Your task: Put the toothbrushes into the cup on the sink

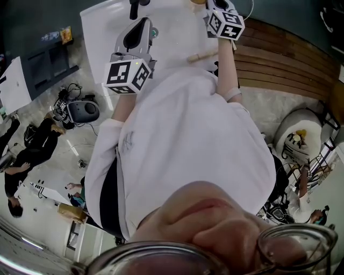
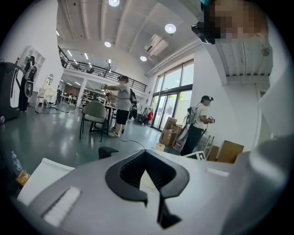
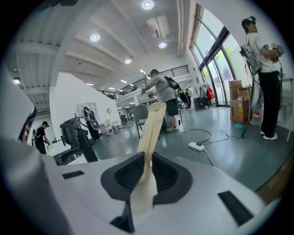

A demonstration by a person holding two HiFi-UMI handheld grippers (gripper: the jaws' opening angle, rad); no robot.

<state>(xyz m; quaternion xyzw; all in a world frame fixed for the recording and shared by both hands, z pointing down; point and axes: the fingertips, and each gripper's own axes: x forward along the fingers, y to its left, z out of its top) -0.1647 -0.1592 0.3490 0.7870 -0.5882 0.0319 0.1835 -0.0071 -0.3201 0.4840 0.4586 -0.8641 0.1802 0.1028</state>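
My right gripper [image 3: 148,158] is shut on the handle of a pale wooden toothbrush [image 3: 153,123], which sticks up and away beyond the jaws. In the head view only its marker cube [image 1: 226,21] shows clearly, at the top edge. A second wooden toothbrush [image 1: 201,56] lies on the white top [image 1: 105,24] just below that cube. My left gripper [image 2: 146,153] has its curved fingers [image 2: 120,180] meeting at the tips with nothing between them; it hovers over the white top [image 1: 144,24]. I cannot make out the cup.
A dark fitting [image 1: 137,5] and a yellowish thing [image 1: 198,1] sit at the top edge of the white surface. Wooden boards [image 1: 279,64] run to the right. Both gripper views look out on a large hall with chairs [image 2: 94,114], boxes [image 2: 169,133], cables and several people.
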